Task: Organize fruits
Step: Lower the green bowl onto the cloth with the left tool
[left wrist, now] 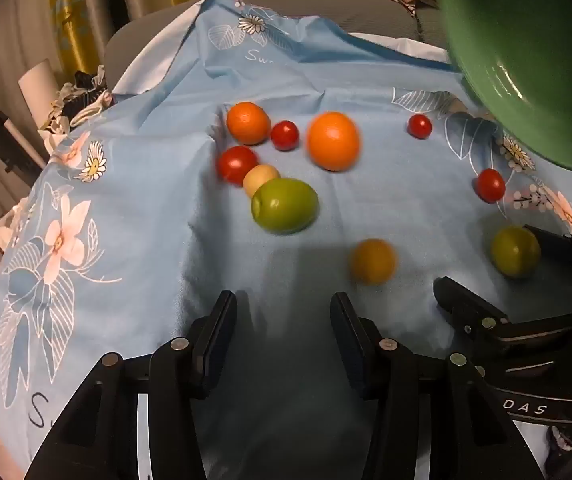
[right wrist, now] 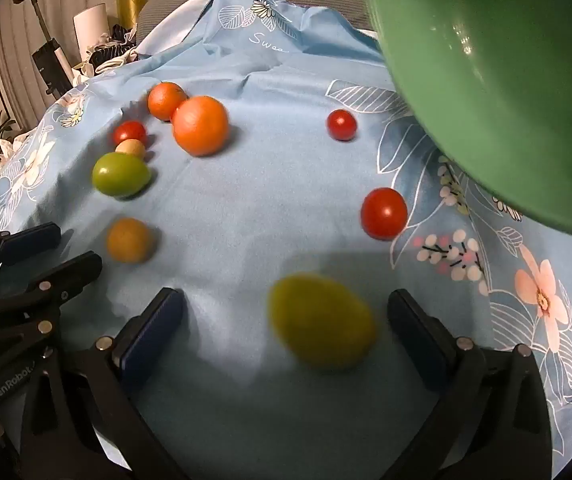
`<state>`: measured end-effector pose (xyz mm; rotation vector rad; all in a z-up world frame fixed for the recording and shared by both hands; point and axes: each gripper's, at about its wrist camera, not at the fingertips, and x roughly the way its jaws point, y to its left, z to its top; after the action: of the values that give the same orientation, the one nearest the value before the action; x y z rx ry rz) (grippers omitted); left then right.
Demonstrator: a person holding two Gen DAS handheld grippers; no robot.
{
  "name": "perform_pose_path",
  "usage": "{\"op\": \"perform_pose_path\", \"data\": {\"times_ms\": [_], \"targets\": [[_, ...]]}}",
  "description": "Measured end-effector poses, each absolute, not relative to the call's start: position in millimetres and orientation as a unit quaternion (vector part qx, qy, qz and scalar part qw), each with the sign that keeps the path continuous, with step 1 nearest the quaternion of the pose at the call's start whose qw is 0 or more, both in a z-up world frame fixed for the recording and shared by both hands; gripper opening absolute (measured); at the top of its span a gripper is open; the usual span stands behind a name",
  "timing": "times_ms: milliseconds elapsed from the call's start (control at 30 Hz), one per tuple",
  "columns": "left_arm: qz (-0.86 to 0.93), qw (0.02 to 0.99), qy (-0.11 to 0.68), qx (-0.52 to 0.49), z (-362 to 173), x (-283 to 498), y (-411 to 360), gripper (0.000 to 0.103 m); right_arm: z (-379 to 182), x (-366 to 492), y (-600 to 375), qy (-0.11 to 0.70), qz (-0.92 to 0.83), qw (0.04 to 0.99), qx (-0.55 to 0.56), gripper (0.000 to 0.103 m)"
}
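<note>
Several fruits lie loose on a blue flowered cloth (left wrist: pixel 146 208). Two oranges (left wrist: pixel 332 141) (left wrist: pixel 248 123), several red tomatoes (left wrist: pixel 284 135), a green fruit (left wrist: pixel 284 205), a small pale one (left wrist: pixel 260 178) and a small yellow-orange one (left wrist: pixel 372 261) are spread out. My left gripper (left wrist: pixel 284 312) is open and empty, low over the cloth near the yellow-orange fruit. My right gripper (right wrist: pixel 286 312) is open, with a blurred yellow-green fruit (right wrist: pixel 321 322) between its fingers, apart from both pads. It also shows in the left wrist view (left wrist: pixel 515 251). A green bowl (right wrist: pixel 485 80) is tilted at the upper right.
The cloth (right wrist: pixel 266 200) covers a rounded grey surface that drops off at the left and back. Clutter, a white cylinder (left wrist: pixel 38 84) and curtains stand beyond the left edge. The two grippers are close side by side.
</note>
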<state>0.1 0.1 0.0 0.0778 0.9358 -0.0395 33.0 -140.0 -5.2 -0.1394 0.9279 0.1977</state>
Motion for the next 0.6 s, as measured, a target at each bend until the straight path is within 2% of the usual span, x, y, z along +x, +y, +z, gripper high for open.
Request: {"op": "perform_pose_path", "data": {"times_ms": [600], "targets": [[-0.018,0.892,0.45,0.039,-0.1,0.0,-0.3,0.05,-5.0,33.2,-140.2,0.446,0.096,0.887,-0.066,0.103]]}}
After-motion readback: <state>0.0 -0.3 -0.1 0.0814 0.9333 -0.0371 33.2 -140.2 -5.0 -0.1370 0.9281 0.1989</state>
